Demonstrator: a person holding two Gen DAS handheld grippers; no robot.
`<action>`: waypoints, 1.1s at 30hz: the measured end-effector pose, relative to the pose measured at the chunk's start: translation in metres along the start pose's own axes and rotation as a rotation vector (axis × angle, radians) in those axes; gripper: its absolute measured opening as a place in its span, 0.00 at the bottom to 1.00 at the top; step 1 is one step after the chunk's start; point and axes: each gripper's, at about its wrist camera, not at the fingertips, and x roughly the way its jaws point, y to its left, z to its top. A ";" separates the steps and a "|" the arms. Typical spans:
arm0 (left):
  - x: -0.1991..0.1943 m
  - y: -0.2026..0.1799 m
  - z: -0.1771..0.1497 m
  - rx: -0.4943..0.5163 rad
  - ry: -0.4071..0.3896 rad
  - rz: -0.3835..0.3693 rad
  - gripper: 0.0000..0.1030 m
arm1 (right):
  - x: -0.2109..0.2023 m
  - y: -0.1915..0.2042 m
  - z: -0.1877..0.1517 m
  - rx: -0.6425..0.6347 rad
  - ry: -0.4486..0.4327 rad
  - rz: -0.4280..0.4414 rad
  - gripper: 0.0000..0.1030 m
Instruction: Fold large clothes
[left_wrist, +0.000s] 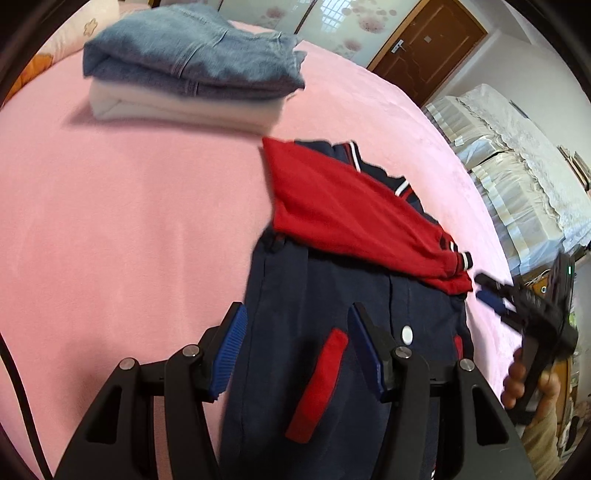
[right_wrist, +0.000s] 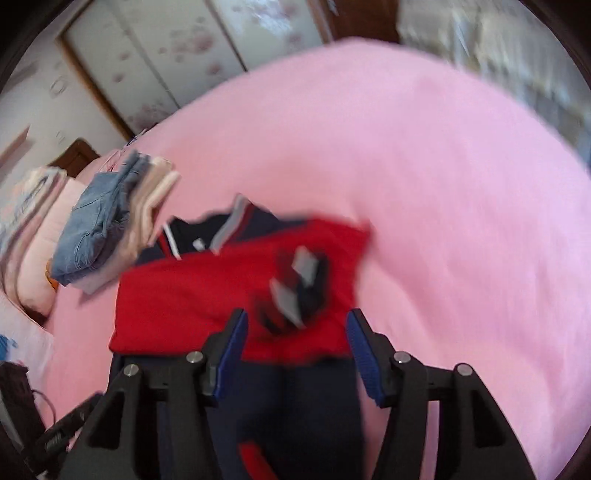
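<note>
A navy and red jacket (left_wrist: 325, 302) lies on the pink bed (left_wrist: 129, 206), with a red sleeve (left_wrist: 351, 210) folded across its chest. My left gripper (left_wrist: 295, 317) is open and empty, hovering over the jacket's lower body. My right gripper (right_wrist: 295, 325) is open and empty above the folded red sleeve (right_wrist: 207, 295) and its striped cuff (right_wrist: 295, 291). The right gripper also shows in the left wrist view (left_wrist: 491, 291), just beyond the cuff at the jacket's right side. The right wrist view is blurred.
A stack of folded clothes with jeans (left_wrist: 192, 55) on top sits at the far side of the bed, also in the right wrist view (right_wrist: 103, 221). Pillows (right_wrist: 33, 229) lie at the left. A covered sofa (left_wrist: 517, 155) and wooden door (left_wrist: 428, 40) stand beyond.
</note>
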 end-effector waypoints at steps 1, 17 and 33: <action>0.000 0.000 0.008 0.006 -0.006 0.001 0.54 | -0.002 -0.006 -0.002 0.015 -0.002 0.014 0.55; 0.090 -0.001 0.115 0.062 0.110 0.072 0.54 | 0.045 0.011 0.060 0.016 0.025 0.081 0.53; 0.099 0.006 0.109 0.125 0.002 0.203 0.05 | 0.085 0.031 0.055 -0.228 0.012 -0.092 0.12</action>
